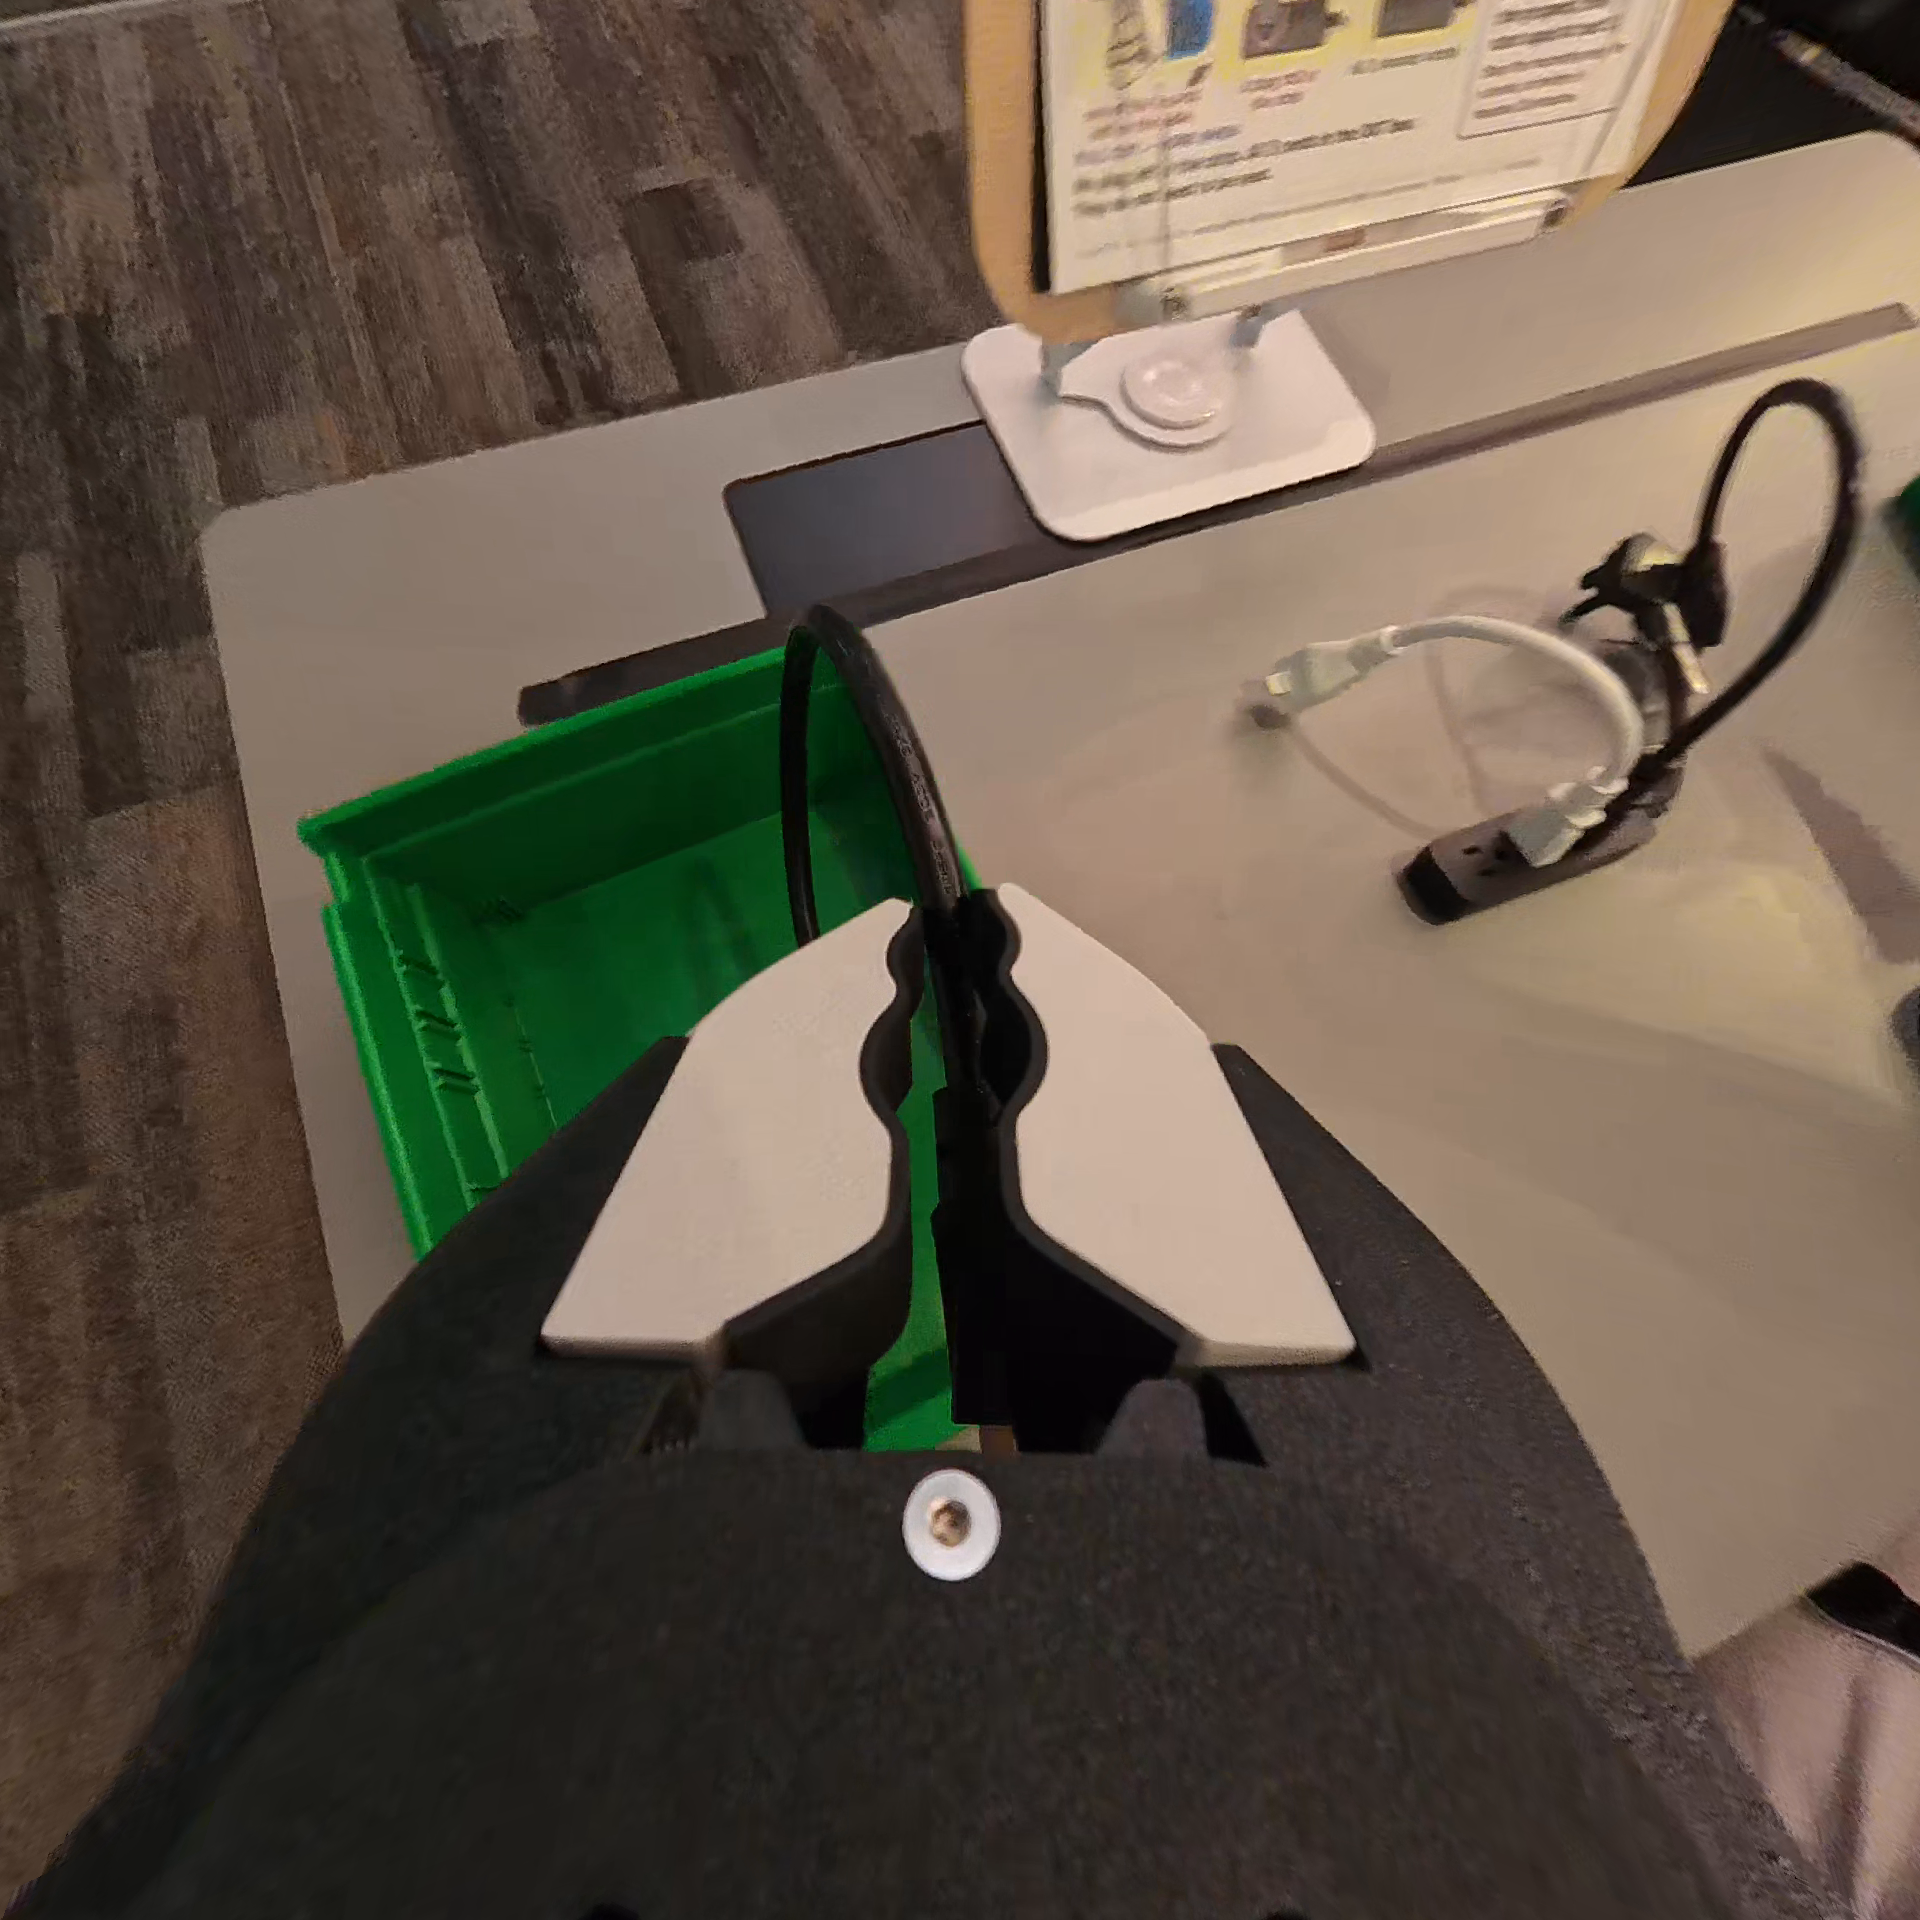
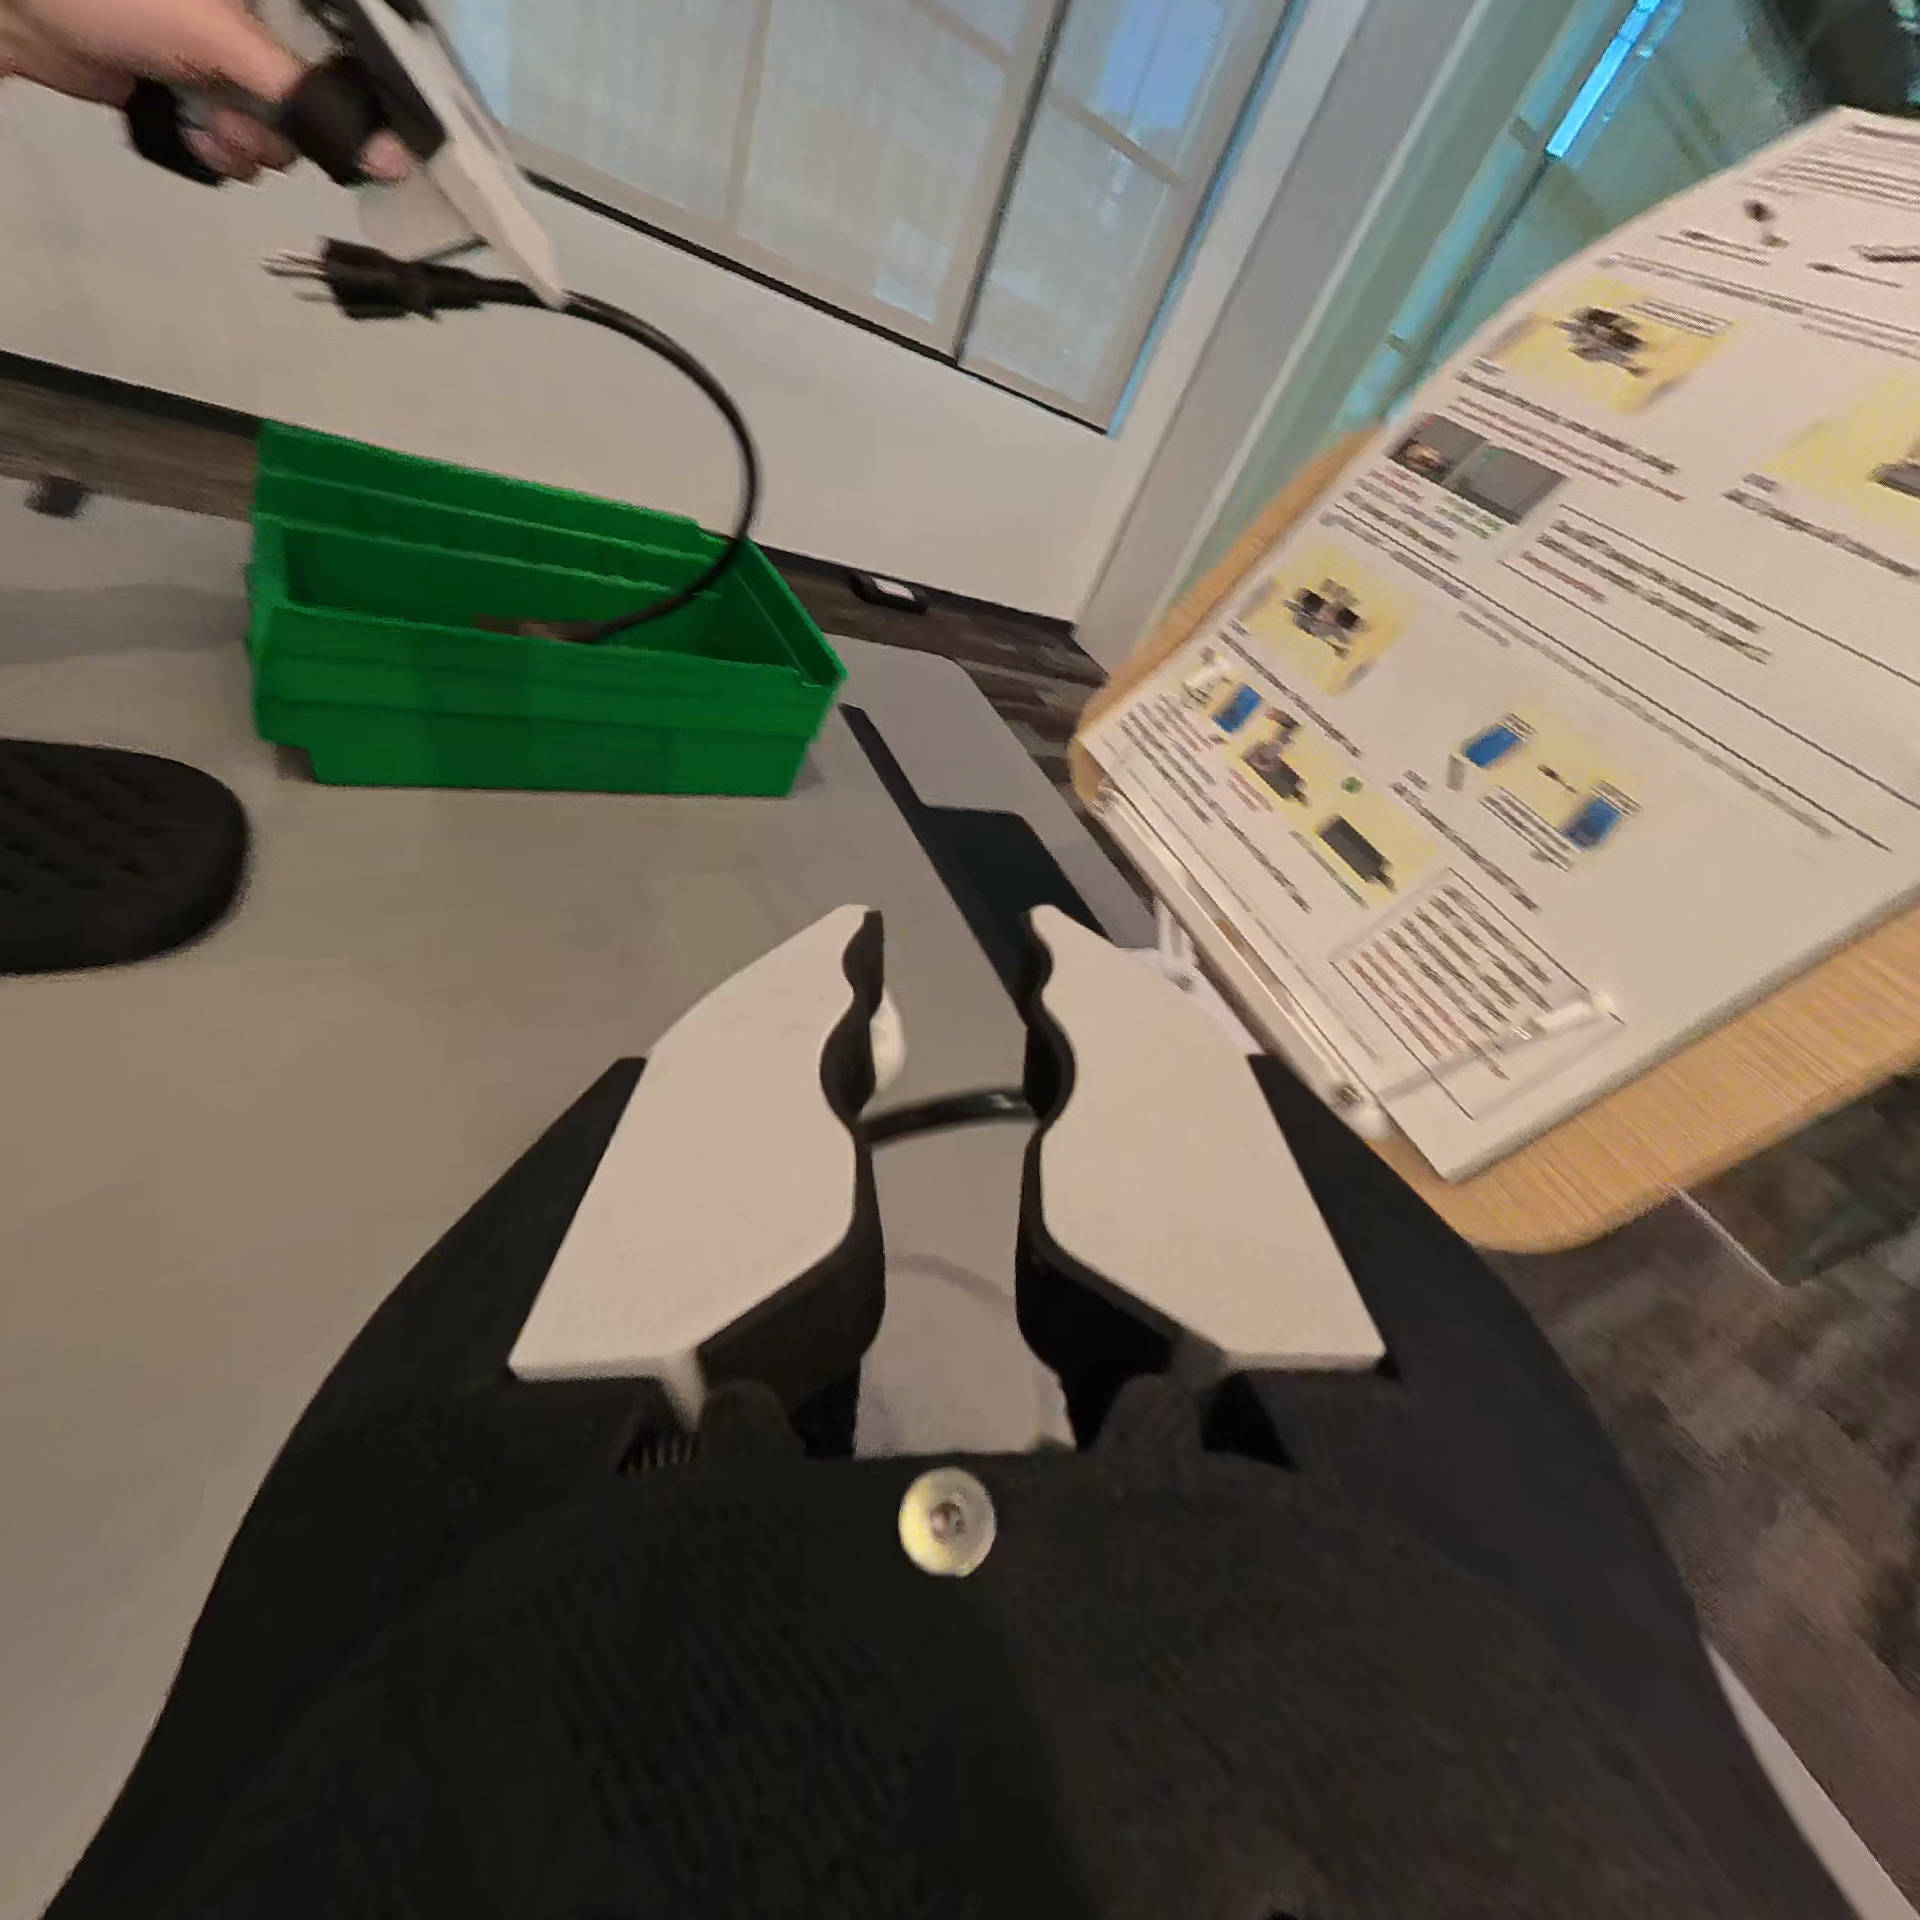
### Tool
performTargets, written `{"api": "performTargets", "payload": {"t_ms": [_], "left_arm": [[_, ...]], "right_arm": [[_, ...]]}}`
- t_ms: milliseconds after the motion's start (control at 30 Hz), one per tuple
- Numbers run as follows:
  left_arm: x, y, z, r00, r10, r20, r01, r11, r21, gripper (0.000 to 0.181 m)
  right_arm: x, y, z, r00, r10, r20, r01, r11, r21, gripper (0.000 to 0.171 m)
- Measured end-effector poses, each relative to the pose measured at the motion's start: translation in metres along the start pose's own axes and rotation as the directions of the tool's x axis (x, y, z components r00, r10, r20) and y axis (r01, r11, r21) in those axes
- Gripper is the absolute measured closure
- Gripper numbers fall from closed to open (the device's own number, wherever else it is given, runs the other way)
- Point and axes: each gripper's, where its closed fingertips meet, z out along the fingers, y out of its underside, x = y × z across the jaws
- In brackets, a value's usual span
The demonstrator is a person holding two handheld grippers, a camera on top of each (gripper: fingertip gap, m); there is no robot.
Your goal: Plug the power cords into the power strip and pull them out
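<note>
There are two grippers, one green bin (image 1: 582, 883), one power strip (image 1: 1496, 862), three cords, and one instruction board (image 2: 1558, 675).

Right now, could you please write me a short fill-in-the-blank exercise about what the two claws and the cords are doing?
1. The left claw is shut on a ____ power cord.
2. That cord loops down into the ____ bin.
3. The right claw is ____ and holds nothing.
4. On the table, a white cord and another black cord meet at the black ____.

Missing words: black; green; open; power strip
</note>
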Motion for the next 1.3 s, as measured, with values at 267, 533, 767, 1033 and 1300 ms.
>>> {"api": "performTargets", "payload": {"t_ms": [267,533,767,1033,1300], "left_arm": [[0.102,-0.041,-0.038,0.973,0.195,-0.122,-0.186,0.979,0.085,0.173],[0.201,-0.028,-0.032,0.896,0.428,-0.115,-0.419,0.903,0.099,0.173],[0.241,-0.002,-0.008,0.861,0.473,-0.188,-0.459,0.881,0.111,0.173],[0.231,0.003,-0.055,0.772,0.359,-0.525,-0.077,0.872,0.483,0.125],[0.279,0.078,-0.028,0.361,0.237,-0.902,-0.017,0.969,0.248,0.129]], "right_arm": [[-0.088,-0.089,0.063,0.697,0.460,0.550,-0.630,0.759,0.165,0.146],[-0.125,-0.110,0.095,0.331,0.638,0.695,-0.897,0.442,0.021,0.135],[-0.115,-0.106,0.089,0.237,0.677,0.696,-0.930,0.366,-0.039,0.154],[-0.153,-0.131,0.051,0.419,0.460,0.783,-0.707,0.706,-0.036,0.163],[-0.174,-0.139,0.021,0.498,0.295,0.816,-0.527,0.850,0.014,0.161]]}}
